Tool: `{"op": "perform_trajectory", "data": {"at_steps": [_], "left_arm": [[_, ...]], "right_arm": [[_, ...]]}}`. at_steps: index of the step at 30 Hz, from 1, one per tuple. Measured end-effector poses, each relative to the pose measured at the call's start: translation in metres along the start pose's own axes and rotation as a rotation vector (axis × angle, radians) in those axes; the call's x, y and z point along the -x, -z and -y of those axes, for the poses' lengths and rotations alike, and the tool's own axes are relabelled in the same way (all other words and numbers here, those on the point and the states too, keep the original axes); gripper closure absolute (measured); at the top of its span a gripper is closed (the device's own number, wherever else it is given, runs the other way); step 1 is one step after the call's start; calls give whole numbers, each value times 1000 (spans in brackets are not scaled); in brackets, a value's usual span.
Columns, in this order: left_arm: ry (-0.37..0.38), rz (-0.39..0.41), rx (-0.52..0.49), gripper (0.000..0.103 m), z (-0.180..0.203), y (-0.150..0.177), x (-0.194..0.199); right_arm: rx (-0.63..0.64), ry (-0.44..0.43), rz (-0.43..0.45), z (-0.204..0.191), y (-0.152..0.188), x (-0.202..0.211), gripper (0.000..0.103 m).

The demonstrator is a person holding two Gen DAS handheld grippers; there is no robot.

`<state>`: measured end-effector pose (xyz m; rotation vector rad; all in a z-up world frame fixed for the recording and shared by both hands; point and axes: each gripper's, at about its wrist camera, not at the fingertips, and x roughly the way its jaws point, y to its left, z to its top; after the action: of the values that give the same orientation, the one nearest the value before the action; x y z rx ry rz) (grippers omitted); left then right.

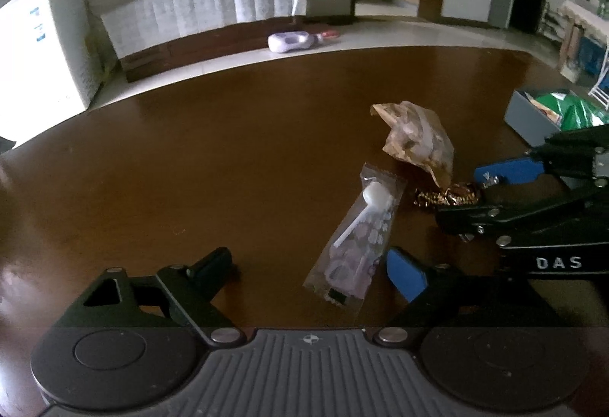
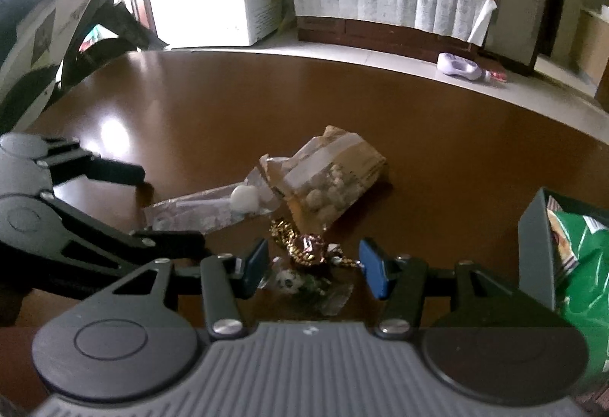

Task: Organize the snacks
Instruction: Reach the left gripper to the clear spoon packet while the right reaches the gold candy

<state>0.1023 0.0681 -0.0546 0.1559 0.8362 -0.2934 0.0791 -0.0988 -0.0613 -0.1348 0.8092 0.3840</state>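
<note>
Right gripper point(image 2: 310, 266): jaws spread wide, blue pads point(image 2: 375, 274) either side of gold-wrapped candy point(image 2: 306, 249), not touching it
Gold-wrapped candy: small, gold and dark red foil, frilly twisted ends, on brown table point(image 2: 190, 105); a clear wrapper with a green and white bit point(image 2: 304, 285) lies just in front
Left gripper point(image 1: 310, 270): jaws spread wide, low over table, spoon packet point(image 1: 356, 242) between the fingers, no contact seen
Spoon packet: long clear sleeve, white plastic spoon inside, pale purple print, black patch at near end; print unreadable
Brown snack bag point(image 1: 416, 141): crumpled kraft paper with clear window, pale round pieces visible, touching far end of spoon packet and candy
Grey box point(image 2: 534, 245): right edge of table, green snack bag point(image 2: 582, 265) inside, writing too blurred
Writing: "DAS" in white on right gripper body point(image 1: 558, 262)
</note>
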Motion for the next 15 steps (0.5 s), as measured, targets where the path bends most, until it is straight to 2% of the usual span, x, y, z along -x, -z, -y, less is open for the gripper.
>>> {"op": "perform_trajectory", "data": {"at_steps": [3,5,15], "left_arm": [[-5,3,-17,14,4,0,2],[-3,3,-20,14,6,0,1],[43,23,-58,14,16,0,-4]], "right_arm": [[12,9,4,-2,0,-4,63],[13,10,6,-1,0,-5,66],[30,7,17,-3,2,-6,67]]}}
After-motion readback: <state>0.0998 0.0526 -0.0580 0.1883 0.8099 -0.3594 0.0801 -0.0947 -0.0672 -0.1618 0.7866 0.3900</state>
